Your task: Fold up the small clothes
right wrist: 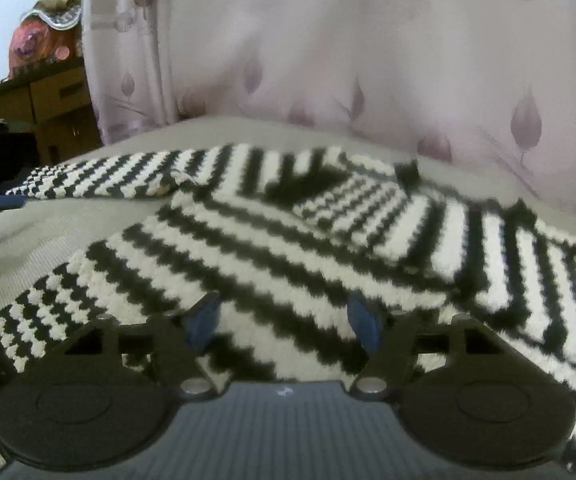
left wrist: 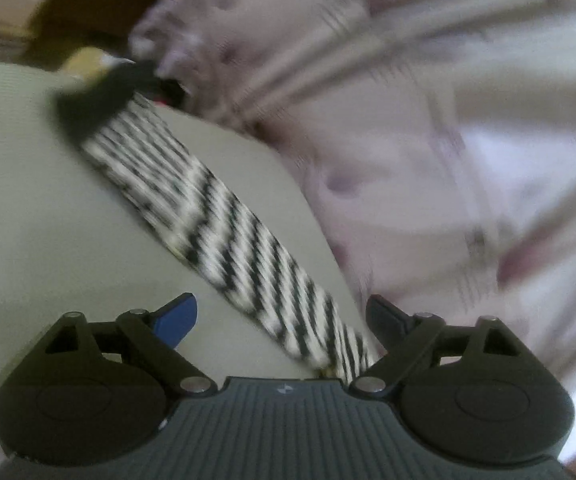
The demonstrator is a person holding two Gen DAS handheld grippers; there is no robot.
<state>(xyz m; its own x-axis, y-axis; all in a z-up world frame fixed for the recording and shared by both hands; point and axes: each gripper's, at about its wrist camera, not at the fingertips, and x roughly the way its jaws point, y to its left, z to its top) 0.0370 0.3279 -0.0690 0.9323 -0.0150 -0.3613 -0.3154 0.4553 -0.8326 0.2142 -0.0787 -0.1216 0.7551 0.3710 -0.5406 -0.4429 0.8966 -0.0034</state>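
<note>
A small black-and-white striped knit garment (right wrist: 327, 248) lies spread on a pale grey-beige cloth surface (right wrist: 48, 232), with one sleeve (right wrist: 100, 180) stretched out to the left. My right gripper (right wrist: 284, 320) hovers low over its near edge, open, with the blue pads on either side of a stretch of knit and not pressing on it. In the blurred left wrist view a striped strip of the knit (left wrist: 228, 216) runs from a dark end (left wrist: 92, 100) at the upper left down between the fingers. My left gripper (left wrist: 284, 316) is open wide, and the strip passes close to its right finger.
A pale pink cloth with a leaf print (right wrist: 367, 60) hangs right behind the surface, also filling the right of the left wrist view (left wrist: 447, 120). A wooden cabinet (right wrist: 60, 100) with a pink bundle (right wrist: 36, 44) stands at the far left. A small blue shape (right wrist: 4, 201) sits by the sleeve's end.
</note>
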